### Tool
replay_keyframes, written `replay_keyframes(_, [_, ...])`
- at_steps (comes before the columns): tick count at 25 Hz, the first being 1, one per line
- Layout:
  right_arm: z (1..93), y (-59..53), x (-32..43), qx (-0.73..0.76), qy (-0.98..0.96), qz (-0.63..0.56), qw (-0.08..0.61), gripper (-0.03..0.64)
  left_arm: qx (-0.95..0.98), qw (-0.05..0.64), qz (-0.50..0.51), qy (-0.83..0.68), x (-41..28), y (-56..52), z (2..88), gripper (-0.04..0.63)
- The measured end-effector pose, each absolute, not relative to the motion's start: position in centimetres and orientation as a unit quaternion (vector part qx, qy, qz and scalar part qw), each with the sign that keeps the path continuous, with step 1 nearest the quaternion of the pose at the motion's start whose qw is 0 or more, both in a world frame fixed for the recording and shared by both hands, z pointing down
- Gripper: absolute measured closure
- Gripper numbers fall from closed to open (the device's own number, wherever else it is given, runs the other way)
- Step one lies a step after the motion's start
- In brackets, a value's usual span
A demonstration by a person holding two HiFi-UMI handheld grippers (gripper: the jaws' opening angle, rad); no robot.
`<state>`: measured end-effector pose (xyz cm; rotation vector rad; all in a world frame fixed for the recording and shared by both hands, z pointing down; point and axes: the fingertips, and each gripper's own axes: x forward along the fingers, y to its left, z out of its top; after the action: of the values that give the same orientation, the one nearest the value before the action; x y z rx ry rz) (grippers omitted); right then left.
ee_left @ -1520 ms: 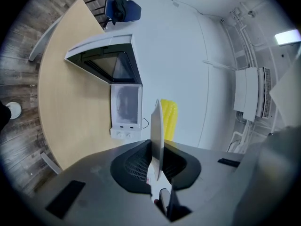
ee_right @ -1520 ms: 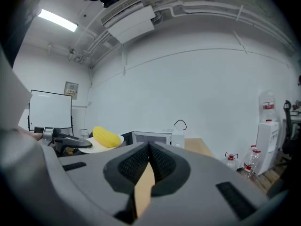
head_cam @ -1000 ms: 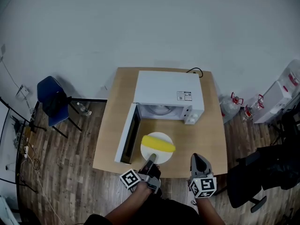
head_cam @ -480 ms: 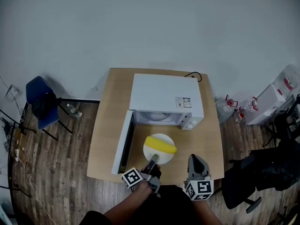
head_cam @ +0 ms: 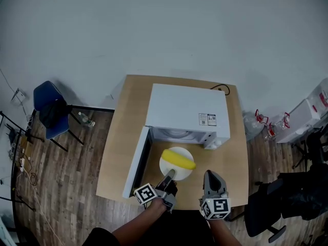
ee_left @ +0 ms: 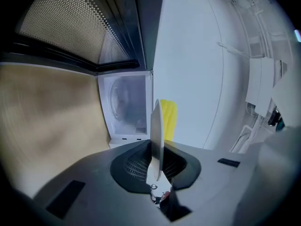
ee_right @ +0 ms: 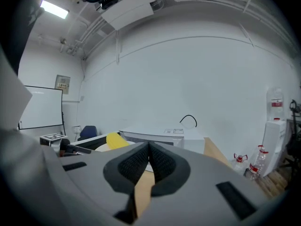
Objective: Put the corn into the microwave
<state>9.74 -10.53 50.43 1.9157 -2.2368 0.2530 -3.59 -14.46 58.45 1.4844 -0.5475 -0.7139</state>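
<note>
The corn (head_cam: pixel 179 160) is a single bright yellow cob. It lies crosswise on a round white plate (head_cam: pixel 169 170) just in front of the open mouth of the microwave (head_cam: pixel 187 106), not inside it. The left tool (head_cam: pixel 168 176) is clamped on the plate's near rim. The right tool (head_cam: pixel 210 180) has its jaws pressed together on nothing (its own view shows the pads meeting). It hangs by the front edge of the bench (head_cam: pixel 125 132), just right of the plate.

There is one cob, one plate and one microwave, and there are two tools.

The microwave door (head_cam: pixel 137 160) stands swung out to the left. Only the left gripper view shows its perforated mesh and the plate edge-on between the jaws, with the pale cavity beyond. Only the head view shows the blue chair (head_cam: pixel 47 100) on the wooden floor — well apart from the bench.
</note>
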Motion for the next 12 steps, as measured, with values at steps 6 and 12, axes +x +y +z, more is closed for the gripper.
replay_keyframes(6, [51.3,-14.2,10.6,0.638,-0.759,0.082,0.101,0.557,0.636,0.645,-0.328,-0.268,-4.0,-18.1,60.7,0.568])
replay_keyframes(12, [53.2,-17.0,11.0,0.63,-0.762,0.093,0.122,0.557,0.631,0.65,-0.327,-0.271,-2.9,-20.8,63.1,0.568])
